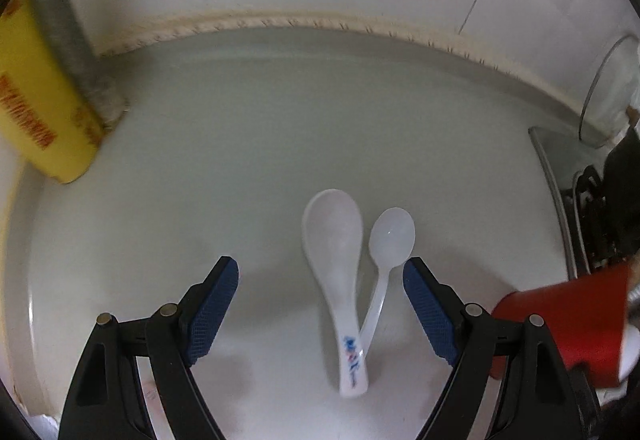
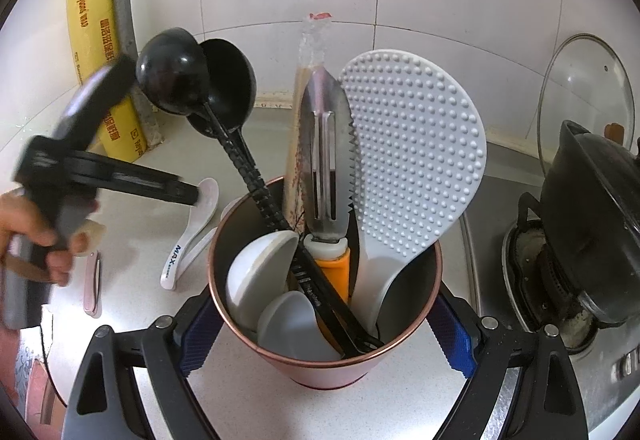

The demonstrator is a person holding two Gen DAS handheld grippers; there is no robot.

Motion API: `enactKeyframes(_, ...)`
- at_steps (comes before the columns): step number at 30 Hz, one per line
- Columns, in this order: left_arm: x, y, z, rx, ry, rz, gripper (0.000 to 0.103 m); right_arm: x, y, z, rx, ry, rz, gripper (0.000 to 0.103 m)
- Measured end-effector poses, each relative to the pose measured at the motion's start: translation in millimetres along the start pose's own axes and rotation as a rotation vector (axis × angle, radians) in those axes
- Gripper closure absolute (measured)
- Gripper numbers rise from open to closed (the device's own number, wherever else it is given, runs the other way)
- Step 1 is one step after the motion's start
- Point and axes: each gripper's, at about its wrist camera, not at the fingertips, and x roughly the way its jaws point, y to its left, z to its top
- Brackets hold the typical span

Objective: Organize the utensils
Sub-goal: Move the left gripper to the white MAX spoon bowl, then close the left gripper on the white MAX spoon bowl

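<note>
A white ceramic soup spoon (image 1: 336, 280) with blue and red print lies on the white counter, its handle crossed with that of a translucent plastic spoon (image 1: 391, 240). My left gripper (image 1: 320, 272) hovers open over both, one pad on either side, touching neither. In the right wrist view my right gripper (image 2: 326, 344) is shut on a copper-rimmed red cup (image 2: 320, 374), pads pressing its two sides. The cup holds two black ladles (image 2: 192, 75), a peeler (image 2: 326, 159), a white rice paddle (image 2: 416, 159) and white spoons (image 2: 260, 272). The ceramic spoon (image 2: 192, 232) lies left of the cup.
A yellow wrap box (image 1: 40, 99) leans on the tiled wall at the left. A black pot (image 2: 592, 232) sits on the stove at the right, with a glass lid (image 2: 584, 99) behind it. A person's hand (image 2: 36, 236) holds the blurred left gripper. A pink item (image 2: 93, 288) lies nearby.
</note>
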Motion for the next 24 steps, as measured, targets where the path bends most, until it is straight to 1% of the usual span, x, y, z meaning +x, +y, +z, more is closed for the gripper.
enactKeyframes(2,10.5,-4.2,4.5,0.006,0.015,-0.007,0.018,0.1,-0.1,-0.1,0.000,0.002,0.000,0.010)
enactKeyframes(6,24.3,-2.2,11.3,-0.016,0.023,0.018,0.018,-0.6,-0.3,-0.4,0.001,0.002,0.001,0.010)
enactKeyframes(8,28.6,0.4,13.3,-0.028,0.028,0.014,0.019,-0.4,-0.3,-0.3,0.001,0.003,0.001,0.010)
enactKeyframes(10,31.0,1.7,14.5,-0.030,0.031,0.017,0.022,-0.4,-0.2,-0.3,0.001,0.003,0.001,0.010)
enactKeyframes(11,32.4,2.4,15.2,-0.031,0.031,0.020,0.027,0.7,-0.3,0.0,0.001,0.004,0.001,0.010)
enactKeyframes(12,33.9,2.9,15.2,-0.035,0.034,0.021,0.030,1.9,-0.5,0.1,0.001,0.005,0.001,0.010)
enactKeyframes(15,44.9,5.9,19.3,-0.053,0.045,0.034,0.030,2.0,-1.0,0.3,0.001,0.005,0.001,0.010)
enactKeyframes(18,44.4,7.9,19.1,-0.055,0.037,0.055,0.032,1.9,-1.3,0.4,0.000,0.005,0.002,0.010)
enactKeyframes(20,42.3,9.6,18.3,-0.061,0.032,0.060,0.038,1.9,-1.5,0.5,0.000,0.006,0.001,0.010)
enactKeyframes(22,39.4,15.0,17.0,-0.065,0.029,0.068,0.041,1.8,-1.6,0.4,-0.001,0.007,0.000,0.010)
enactKeyframes(24,35.8,20.0,12.9,-0.072,0.017,0.073,0.048,2.1,-1.4,0.3,-0.001,0.007,-0.001,0.010)
